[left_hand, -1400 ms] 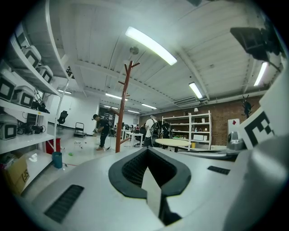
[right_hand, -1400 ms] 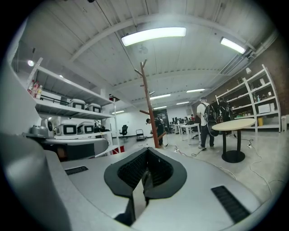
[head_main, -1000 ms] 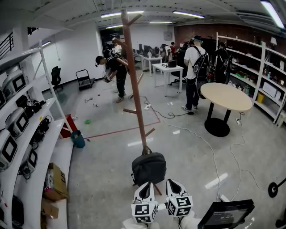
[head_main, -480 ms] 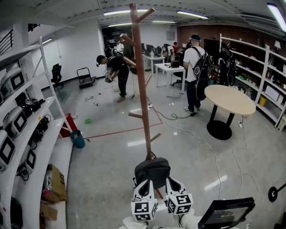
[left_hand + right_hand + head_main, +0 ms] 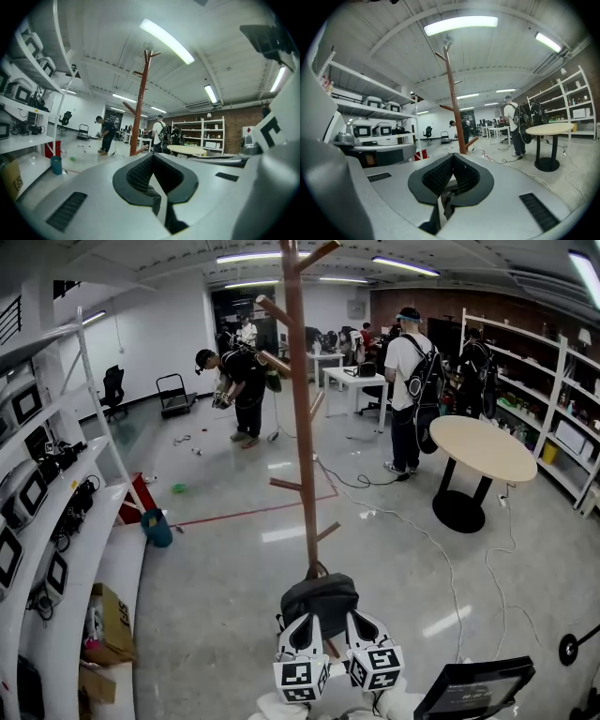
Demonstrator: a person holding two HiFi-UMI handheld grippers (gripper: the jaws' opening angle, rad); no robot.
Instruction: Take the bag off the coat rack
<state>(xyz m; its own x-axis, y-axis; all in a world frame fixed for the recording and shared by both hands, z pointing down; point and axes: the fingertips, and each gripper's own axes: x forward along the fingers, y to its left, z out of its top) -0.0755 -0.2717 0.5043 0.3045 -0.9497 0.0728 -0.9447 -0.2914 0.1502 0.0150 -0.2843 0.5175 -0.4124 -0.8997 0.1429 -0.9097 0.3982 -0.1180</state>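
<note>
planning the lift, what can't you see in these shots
Peg holding the bag: head view, behind the bag's top.
Coat rack foot: head view, covered by bag, left gripper, right gripper.
Bag in gripper views: blocked by each gripper's own body.

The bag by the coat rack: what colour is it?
The bag is dark grey, clearest in the head view.

No words or numbers can be read. The left gripper cube and the right gripper cube carry only black-and-white square patterns. The cardboard box has dark print, too small to read.
</note>
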